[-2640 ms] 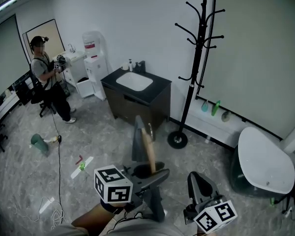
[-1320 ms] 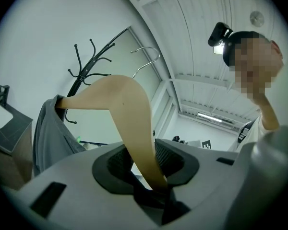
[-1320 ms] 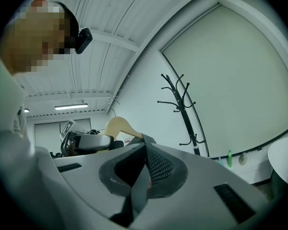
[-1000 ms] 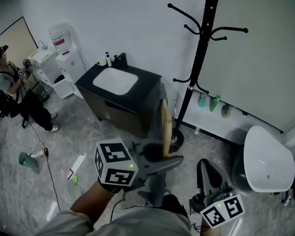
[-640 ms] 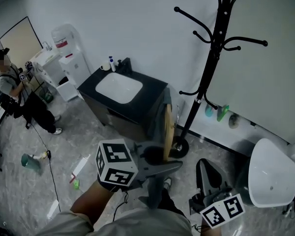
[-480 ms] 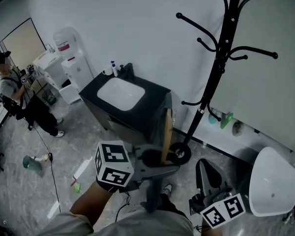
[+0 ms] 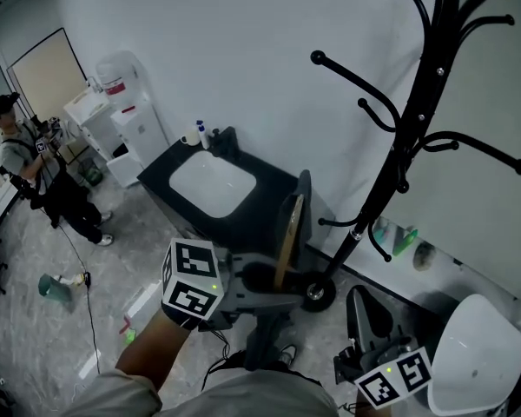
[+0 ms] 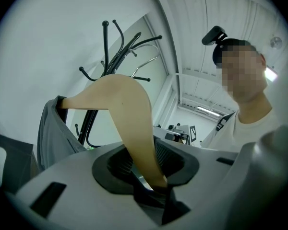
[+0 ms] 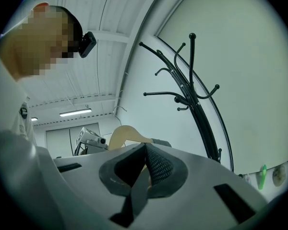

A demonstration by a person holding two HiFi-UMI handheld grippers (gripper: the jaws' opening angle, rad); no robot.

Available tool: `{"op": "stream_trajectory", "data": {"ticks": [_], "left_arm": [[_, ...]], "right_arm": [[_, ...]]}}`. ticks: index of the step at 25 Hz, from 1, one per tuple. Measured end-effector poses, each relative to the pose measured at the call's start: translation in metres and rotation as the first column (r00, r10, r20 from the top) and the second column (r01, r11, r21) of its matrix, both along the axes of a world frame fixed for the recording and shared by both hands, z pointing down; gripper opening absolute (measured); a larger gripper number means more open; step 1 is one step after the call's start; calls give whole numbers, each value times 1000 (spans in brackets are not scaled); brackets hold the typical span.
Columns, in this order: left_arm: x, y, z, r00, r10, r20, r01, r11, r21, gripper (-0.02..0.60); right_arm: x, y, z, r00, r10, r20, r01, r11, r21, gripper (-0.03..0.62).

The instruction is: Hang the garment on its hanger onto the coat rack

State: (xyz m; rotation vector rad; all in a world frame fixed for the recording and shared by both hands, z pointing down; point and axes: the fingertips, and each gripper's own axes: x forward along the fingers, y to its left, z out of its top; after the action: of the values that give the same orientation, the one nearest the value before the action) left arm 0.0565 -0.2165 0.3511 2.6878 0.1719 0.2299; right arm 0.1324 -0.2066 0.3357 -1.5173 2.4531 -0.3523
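The left tool (image 7: 262, 278) is clenched on the lower end of the wooden hanger (image 7: 283, 237). In the left gripper view its pads press on the wood at the bottom centre of the frame. The hanger stands up from the jaws, its long axis nearly vertical in the head view, and the grey garment (image 7: 303, 200) is draped over its far end.

The coat rack (image 7: 405, 155) lies to the right of the hanger and above it, in the upper right of the head view. Its curved arms are well apart from the top of the hanger and higher than it.

The right tool (image 7: 362, 309), at the lower right, is closed with nothing between its jaws. It is nearer to the pole of the rack, but the hanger is in the left tool. I judge that the coming move must carry the hanger up and to the right, until its top reaches one of the arms.
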Motion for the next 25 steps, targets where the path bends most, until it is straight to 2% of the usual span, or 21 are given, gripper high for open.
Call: {"op": "stream_trajectory", "data": {"ticks": [4, 8, 12, 19, 25], "left_arm": [[2, -27, -10, 999, 37, -26, -37, 999, -18, 130], [4, -60, -14, 995, 103, -3, -103, 995, 1, 132], [11, -90, -14, 980, 196, 16, -197, 980, 8, 132], [30, -136, -15, 926, 377, 30, -377, 926, -9, 133], [55, -172, -12, 875, 482, 52, -481, 876, -30, 133]], "right_arm": [[6, -20, -5, 1000, 12, 9, -11, 1000, -2, 15], [12, -41, -9, 999, 47, 6, -47, 999, 8, 15], [15, -66, -14, 995, 97, -2, -97, 995, 21, 15], [15, -106, -24, 977, 213, -18, -212, 976, 47, 15], [17, -133, -27, 953, 300, -25, -298, 952, 64, 15]]}}
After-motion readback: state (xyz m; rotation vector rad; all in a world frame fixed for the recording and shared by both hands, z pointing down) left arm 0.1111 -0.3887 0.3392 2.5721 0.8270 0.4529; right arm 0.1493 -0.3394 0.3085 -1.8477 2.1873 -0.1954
